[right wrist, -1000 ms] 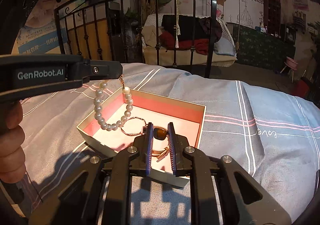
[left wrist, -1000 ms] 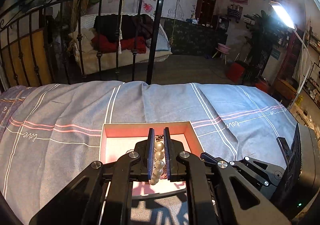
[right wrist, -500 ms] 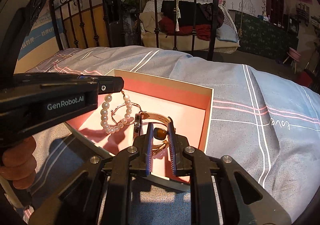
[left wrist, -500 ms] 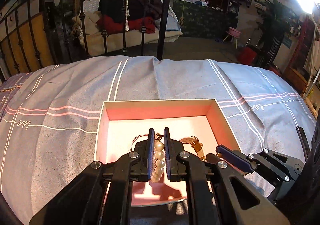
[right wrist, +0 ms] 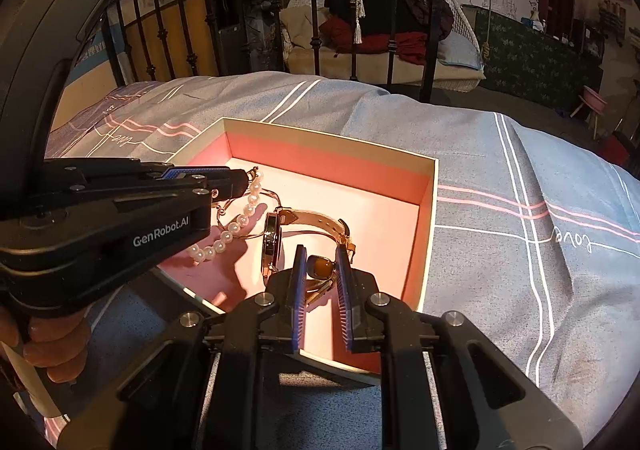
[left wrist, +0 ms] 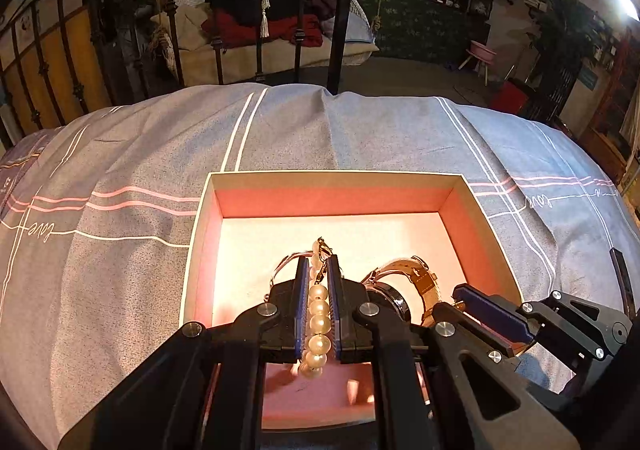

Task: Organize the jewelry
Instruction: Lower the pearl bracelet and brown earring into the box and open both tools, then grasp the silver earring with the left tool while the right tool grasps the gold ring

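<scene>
pearl bracelet (left wrist: 318,324): lower beads hidden behind left tongs (left wrist: 318,274) | watch (right wrist: 272,238): strap end hidden by right tongs (right wrist: 322,264) | box (left wrist: 332,180): near wall covered

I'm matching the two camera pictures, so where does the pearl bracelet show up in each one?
Left wrist view: the pearl bracelet runs bottom centre, pinched between the left gripper fingers over the box.
Right wrist view: the pearl bracelet hangs left of centre from the left gripper tip.
Shared landmark: the watch beside it in the box.

Left tool (left wrist: 318,278) is clamped tight, right tool (right wrist: 322,262) nearly closed, both angled downward.
</scene>
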The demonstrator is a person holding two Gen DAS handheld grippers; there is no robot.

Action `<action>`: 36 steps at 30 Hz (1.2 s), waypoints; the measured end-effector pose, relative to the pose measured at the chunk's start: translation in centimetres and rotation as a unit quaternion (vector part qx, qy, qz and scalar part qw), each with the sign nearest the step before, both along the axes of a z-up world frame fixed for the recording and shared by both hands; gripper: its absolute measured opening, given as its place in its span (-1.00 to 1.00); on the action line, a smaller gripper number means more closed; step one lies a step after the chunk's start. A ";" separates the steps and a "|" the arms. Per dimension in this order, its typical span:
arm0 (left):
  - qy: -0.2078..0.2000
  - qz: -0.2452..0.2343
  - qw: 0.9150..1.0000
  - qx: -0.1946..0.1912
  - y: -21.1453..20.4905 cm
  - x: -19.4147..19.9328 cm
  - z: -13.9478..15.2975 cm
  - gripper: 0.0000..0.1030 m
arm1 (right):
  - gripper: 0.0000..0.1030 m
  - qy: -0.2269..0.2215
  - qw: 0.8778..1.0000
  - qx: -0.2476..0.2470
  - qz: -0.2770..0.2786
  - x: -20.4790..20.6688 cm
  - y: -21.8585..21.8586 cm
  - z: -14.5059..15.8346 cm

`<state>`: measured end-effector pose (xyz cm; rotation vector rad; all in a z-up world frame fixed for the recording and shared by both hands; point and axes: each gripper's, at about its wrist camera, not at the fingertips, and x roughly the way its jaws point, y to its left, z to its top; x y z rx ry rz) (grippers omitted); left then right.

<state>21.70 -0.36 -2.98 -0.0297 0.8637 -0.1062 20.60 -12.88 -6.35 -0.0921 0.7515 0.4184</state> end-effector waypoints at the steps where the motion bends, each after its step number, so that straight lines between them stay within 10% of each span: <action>1: 0.000 0.001 1.000 -0.001 0.0 0.0 0.0 -0.83 | -0.70 0.000 1.000 0.000 0.000 0.0 0.0 0.0; 11: 0.003 0.010 1.000 0.000 0.2 -0.2 0.7 -0.65 | -0.67 -0.004 1.000 0.000 0.006 -0.8 0.1 0.3; 13: -0.007 0.014 1.000 -0.005 0.5 -0.8 1.5 -0.06 | -0.33 -0.010 1.000 0.001 0.003 -1.5 -0.1 0.7; 15: -0.027 0.016 0.999 -0.008 0.8 -1.8 2.5 0.06 | 0.26 -0.029 1.000 0.004 -0.005 -2.6 -0.4 1.6; 22: -0.060 -0.006 0.998 -0.010 1.5 -8.4 4.4 0.17 | 0.26 -0.054 0.998 0.028 -0.025 -8.4 -2.9 3.8; 36: -0.002 -0.031 0.999 0.014 1.4 -18.4 -2.1 0.16 | 0.26 -0.002 0.999 0.042 -0.026 -16.3 -4.7 -1.8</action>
